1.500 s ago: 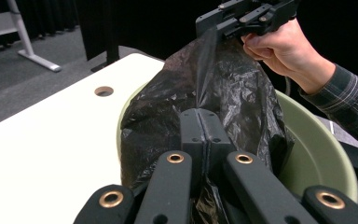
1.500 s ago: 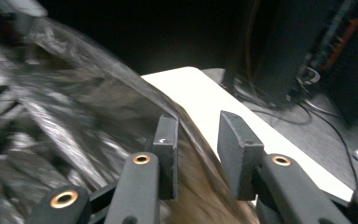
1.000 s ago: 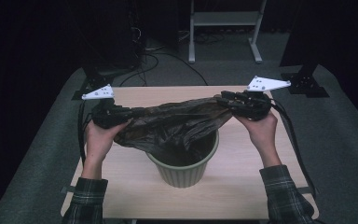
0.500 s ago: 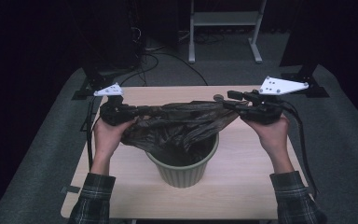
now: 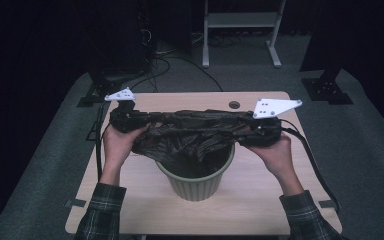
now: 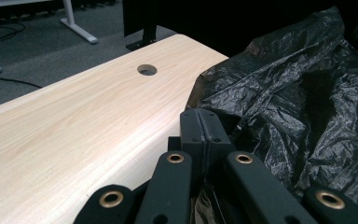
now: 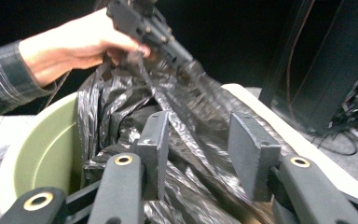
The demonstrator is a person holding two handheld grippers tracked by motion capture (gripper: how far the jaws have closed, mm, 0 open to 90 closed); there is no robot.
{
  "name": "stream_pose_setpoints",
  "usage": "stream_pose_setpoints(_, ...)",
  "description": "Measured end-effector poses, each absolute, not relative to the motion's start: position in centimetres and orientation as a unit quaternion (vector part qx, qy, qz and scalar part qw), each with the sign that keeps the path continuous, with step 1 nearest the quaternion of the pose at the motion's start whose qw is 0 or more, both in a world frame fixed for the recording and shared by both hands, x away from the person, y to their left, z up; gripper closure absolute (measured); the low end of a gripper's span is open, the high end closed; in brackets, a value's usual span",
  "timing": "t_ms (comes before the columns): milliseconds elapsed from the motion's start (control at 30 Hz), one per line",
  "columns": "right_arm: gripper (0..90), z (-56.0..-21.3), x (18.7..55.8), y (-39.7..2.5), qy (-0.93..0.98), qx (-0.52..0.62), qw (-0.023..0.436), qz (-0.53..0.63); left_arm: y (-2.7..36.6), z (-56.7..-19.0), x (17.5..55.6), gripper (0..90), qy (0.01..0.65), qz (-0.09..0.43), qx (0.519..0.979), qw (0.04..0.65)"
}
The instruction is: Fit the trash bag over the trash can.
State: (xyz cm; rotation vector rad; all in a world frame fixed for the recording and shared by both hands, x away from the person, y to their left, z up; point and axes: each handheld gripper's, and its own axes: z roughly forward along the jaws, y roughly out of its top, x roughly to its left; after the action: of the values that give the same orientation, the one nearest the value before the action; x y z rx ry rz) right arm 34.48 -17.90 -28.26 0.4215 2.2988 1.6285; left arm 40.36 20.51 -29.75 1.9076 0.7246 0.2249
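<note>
Crinkled black plastic bin bag (image 5: 195, 132) stretched flat over the mouth of the pale green round plastic bin (image 5: 196, 182), part of it sagging inside the bin. Left gripper (image 5: 132, 119) at the bag's left end – jaws pressed together on the bag's edge, seen close in the left gripper view (image 6: 200, 128). Right gripper (image 5: 252, 131) at the bag's right end; in the right gripper view (image 7: 205, 154) its jaws stand wide apart with bag film lying between them – not clamped. Bin sits mid-counter on the light wood counter (image 5: 260, 210), nearer the person than the round cable hole (image 5: 234, 105).
</note>
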Motion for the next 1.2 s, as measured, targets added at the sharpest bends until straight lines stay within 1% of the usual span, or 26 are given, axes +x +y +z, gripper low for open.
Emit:
stream_pose_setpoints(67,58.1,-28.7,34.9,-17.1,0.805,0.147,0.141,0.558,20.6,-29.7,40.3,90.0,0.301,0.094,0.795,0.519)
stream_pose_setpoints(100,60.6,-29.0,35.1,-16.8,0.806,0.148,0.139,0.556,20.6,-29.7,40.3,90.0,0.301,0.094,0.795,0.518)
stream_pose_setpoints(200,76.0,-29.5,35.7,-16.4,0.81,0.158,0.139,0.548,20.7,-29.7,40.3,89.9,0.301,0.094,0.794,0.519)
stream_pose_setpoints(233,83.0,-29.6,35.8,-16.4,0.81,0.161,0.138,0.546,20.7,-29.7,40.3,89.9,0.302,0.095,0.795,0.518)
stream_pose_setpoints(300,89.6,-29.7,35.9,-16.4,0.812,0.161,0.132,0.545,20.9,-29.7,40.3,89.9,0.303,0.096,0.794,0.519)
stream_pose_setpoints(500,89.9,-29.6,35.1,-16.8,0.82,0.147,0.121,0.539,21.7,-29.8,40.4,89.9,0.316,0.097,0.79,0.517)
stream_pose_setpoints(533,89.9,-29.7,34.7,-17.5,0.818,0.144,0.11,0.546,21.9,-29.9,40.4,89.9,0.321,0.097,0.789,0.516)
stream_pose_setpoints(700,89.9,-30.1,33.9,-19.2,0.818,0.146,0.101,0.547,22.5,-30.2,40.4,89.9,0.328,0.098,0.79,0.508)
stream_pose_setpoints(933,89.9,-31.3,31.5,-21.7,0.82,0.14,0.075,0.55,23.0,-30.2,40.4,89.9,0.332,0.101,0.792,0.502)
stream_pose_setpoints(1200,89.9,-33.2,29.6,-23.1,0.822,0.14,0.046,0.551,23.9,-31.3,40.3,89.9,0.351,0.097,0.793,0.488)
